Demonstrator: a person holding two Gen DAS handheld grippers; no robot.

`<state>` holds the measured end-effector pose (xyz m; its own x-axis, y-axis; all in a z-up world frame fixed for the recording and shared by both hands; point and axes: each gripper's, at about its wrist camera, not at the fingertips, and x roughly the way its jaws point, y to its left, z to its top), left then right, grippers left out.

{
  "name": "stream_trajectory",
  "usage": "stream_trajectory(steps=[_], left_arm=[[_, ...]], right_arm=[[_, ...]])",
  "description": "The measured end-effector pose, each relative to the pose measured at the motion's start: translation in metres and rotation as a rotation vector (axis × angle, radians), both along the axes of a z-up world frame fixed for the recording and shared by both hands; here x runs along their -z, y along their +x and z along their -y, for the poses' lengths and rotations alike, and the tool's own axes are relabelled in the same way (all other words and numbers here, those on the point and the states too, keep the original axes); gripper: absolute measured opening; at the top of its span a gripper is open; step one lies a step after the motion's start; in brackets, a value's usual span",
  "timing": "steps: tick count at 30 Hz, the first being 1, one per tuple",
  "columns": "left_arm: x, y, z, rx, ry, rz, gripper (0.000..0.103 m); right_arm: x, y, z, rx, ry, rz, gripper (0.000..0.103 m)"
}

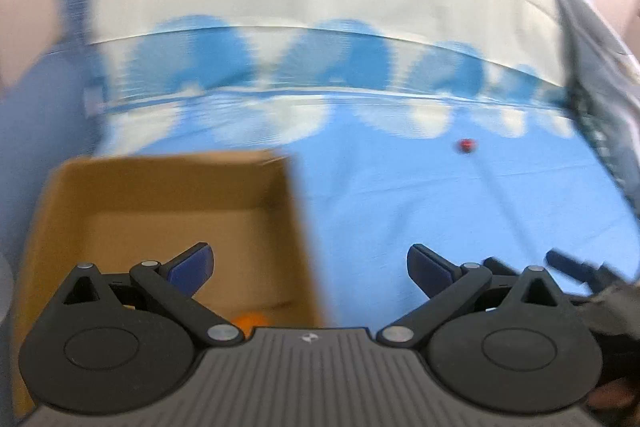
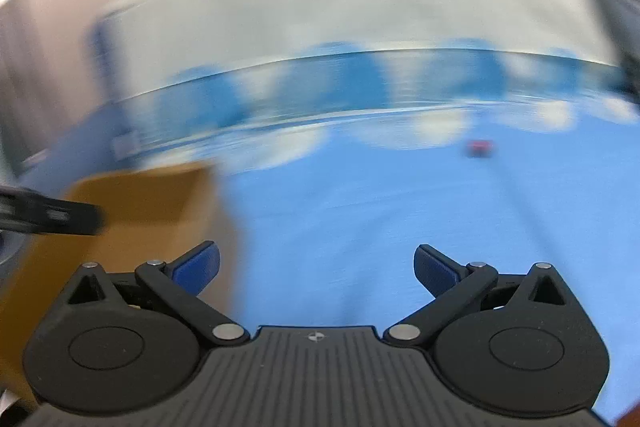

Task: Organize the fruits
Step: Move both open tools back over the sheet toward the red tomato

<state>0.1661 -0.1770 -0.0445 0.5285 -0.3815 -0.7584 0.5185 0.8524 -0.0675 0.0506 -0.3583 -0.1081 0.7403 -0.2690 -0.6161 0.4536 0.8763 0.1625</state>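
**Both grippers wide open, nothing held**

In the left wrist view we see the left gripper with its jaws spread as far apart as they go and nothing between the blue pads. Its left finger hangs over the open cardboard box, its right finger over the blue cloth; neither pad touches anything. The box is brown, plain, with straight walls and a flat floor. Low in it, just above the gripper body, a bit of an orange fruit shows; most of it is hidden, so we cannot tell its shape or which way it lies.

To the right, well apart from the box, a small red thing sits on the cloth. It is too blurred to name or to give a long axis.

In the right wrist view the right gripper is likewise released, jaws wide, empty, over bare cloth. The box stands at its left, with a black finger of the other gripper before it. The red thing lies far right. Both views are smeared.
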Motion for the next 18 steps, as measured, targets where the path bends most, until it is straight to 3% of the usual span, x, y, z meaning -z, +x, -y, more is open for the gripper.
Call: stream_trajectory(steps=[2, 7, 12, 18], left_arm=[[-0.004, 0.009, 0.05, 0.074, -0.009, -0.002, 0.103], [0.013, 0.014, 0.154, 0.148, 0.123, 0.035, 0.103], [0.078, 0.016, 0.217, 0.152, 0.234, -0.039, 0.103], [0.155, 0.015, 0.238, 0.063, 0.317, -0.041, 0.103]], right_arm=[[0.01, 0.001, 0.032, 0.128, -0.014, -0.016, 0.102], [0.031, 0.0, 0.095, 0.333, -0.075, -0.04, 0.102], [0.068, -0.006, 0.145, 0.426, -0.065, -0.075, 0.102], [0.125, -0.008, 0.157, 0.433, -0.114, -0.086, 0.102]])
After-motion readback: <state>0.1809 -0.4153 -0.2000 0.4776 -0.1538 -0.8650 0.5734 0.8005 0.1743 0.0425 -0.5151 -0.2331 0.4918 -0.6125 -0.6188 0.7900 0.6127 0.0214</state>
